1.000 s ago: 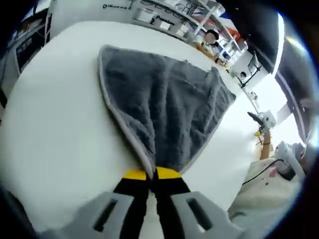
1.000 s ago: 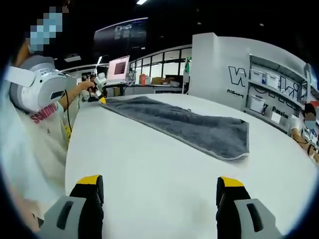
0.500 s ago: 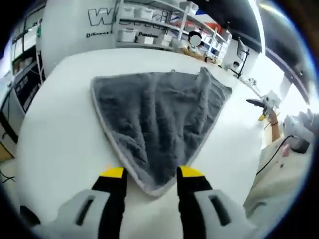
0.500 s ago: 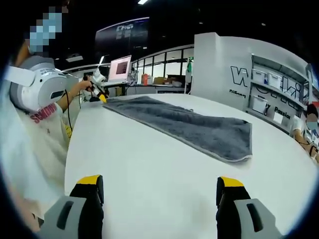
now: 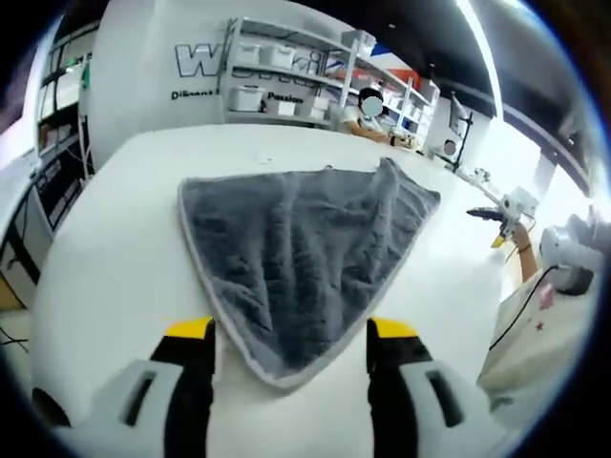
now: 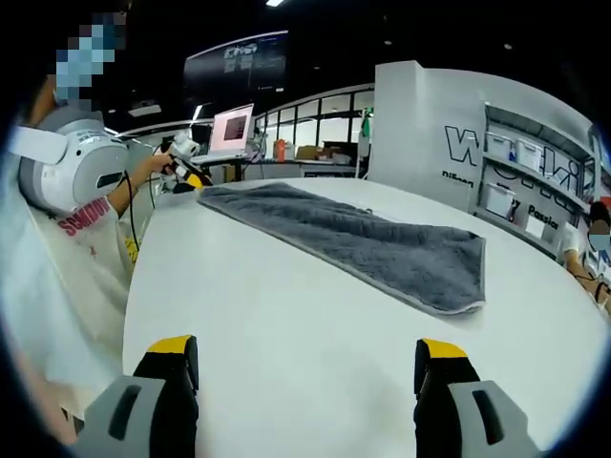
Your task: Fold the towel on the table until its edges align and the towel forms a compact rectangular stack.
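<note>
Jaws of both grippers open; left gripper straddles grey towel corner; wall lettering unreadable.

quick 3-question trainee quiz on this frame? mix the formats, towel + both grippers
1. True or false: the left gripper is clamped on the gray towel.
2. In the right gripper view, the towel is: A) draped over a shelf, B) lying on the white table, C) hanging from the right gripper.
3. Fill in: the right gripper's jaws stand ____.

Key: 1 false, its jaws are apart, either side of the towel's near corner. 2 B. 3 open.
</note>
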Action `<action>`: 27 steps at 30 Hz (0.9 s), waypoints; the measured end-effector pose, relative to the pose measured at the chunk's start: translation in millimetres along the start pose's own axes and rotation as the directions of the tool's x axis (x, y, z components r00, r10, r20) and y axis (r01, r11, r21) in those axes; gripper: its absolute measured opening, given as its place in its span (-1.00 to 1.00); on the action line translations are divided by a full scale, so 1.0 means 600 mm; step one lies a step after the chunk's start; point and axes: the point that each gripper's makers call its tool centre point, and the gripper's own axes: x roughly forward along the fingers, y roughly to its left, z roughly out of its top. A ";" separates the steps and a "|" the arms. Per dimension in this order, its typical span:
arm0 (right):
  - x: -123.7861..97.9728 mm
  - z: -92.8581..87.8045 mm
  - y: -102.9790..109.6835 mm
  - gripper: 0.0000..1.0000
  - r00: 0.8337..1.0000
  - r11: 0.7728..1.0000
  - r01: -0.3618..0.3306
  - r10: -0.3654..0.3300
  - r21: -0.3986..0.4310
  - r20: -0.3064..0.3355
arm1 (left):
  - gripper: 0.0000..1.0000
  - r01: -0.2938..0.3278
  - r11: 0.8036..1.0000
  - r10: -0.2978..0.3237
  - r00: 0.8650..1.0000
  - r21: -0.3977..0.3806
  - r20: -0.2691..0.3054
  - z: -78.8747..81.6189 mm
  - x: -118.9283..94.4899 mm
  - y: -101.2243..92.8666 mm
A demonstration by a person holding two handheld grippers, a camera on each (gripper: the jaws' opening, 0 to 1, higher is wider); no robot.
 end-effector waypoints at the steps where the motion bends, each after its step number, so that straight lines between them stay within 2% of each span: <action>1: 0.000 0.000 0.000 0.97 1.000 1.000 0.000 0.000 0.000 -0.001 | 0.48 -0.006 1.000 0.006 1.000 0.017 0.018 0.002 -0.001 0.001; 5: 0.002 0.001 -0.003 0.97 1.000 1.000 -0.001 0.001 0.001 -0.003 | 0.75 -0.033 0.999 0.032 0.997 0.012 0.073 0.008 -0.011 0.012; 13: 0.009 0.002 -0.003 0.97 1.000 1.000 -0.013 0.013 -0.001 -0.007 | 0.80 -0.031 1.000 0.031 0.993 0.002 0.110 -0.003 -0.020 0.010; 16: 0.011 0.004 -0.001 0.97 1.000 1.000 -0.019 0.019 -0.005 -0.009 | 0.97 -0.068 0.998 0.068 0.991 -0.004 0.117 -0.009 -0.022 0.017; 22: 0.010 0.006 -0.005 0.97 1.000 1.000 -0.022 0.022 -0.010 -0.019 | 0.99 -0.058 0.998 0.058 0.989 -0.003 0.138 -0.015 -0.024 0.009; 27: 0.008 0.010 -0.011 0.97 1.000 1.000 -0.017 0.017 -0.008 -0.017 | 0.99 -0.047 0.999 0.044 0.984 0.012 0.174 -0.009 -0.027 -0.010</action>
